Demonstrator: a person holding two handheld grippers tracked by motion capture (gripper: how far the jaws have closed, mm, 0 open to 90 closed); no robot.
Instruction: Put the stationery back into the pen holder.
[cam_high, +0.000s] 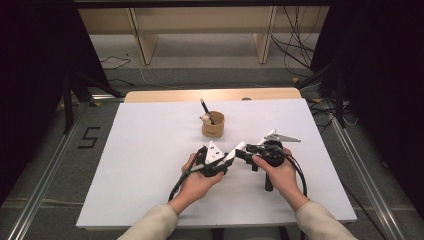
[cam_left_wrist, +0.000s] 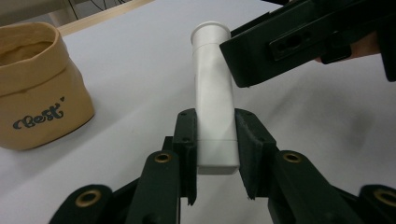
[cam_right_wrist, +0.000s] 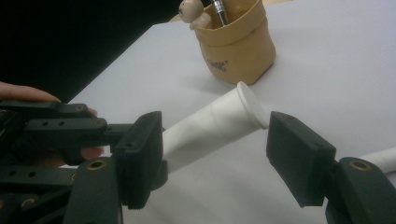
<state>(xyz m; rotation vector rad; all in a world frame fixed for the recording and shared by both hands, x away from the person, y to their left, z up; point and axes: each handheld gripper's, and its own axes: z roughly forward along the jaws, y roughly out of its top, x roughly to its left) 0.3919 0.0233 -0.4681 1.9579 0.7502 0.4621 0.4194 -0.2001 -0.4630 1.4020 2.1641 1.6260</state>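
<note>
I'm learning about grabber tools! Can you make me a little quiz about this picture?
1. True or false: the left gripper is clamped on the white tube.
2. Are the right gripper's jaws pressing the tube? A) yes B) no, open around it
3. What sticks out of the tan pouch?

Key: 1 true. 2 B. 3 A dark pen and a small beige figure.
</note>
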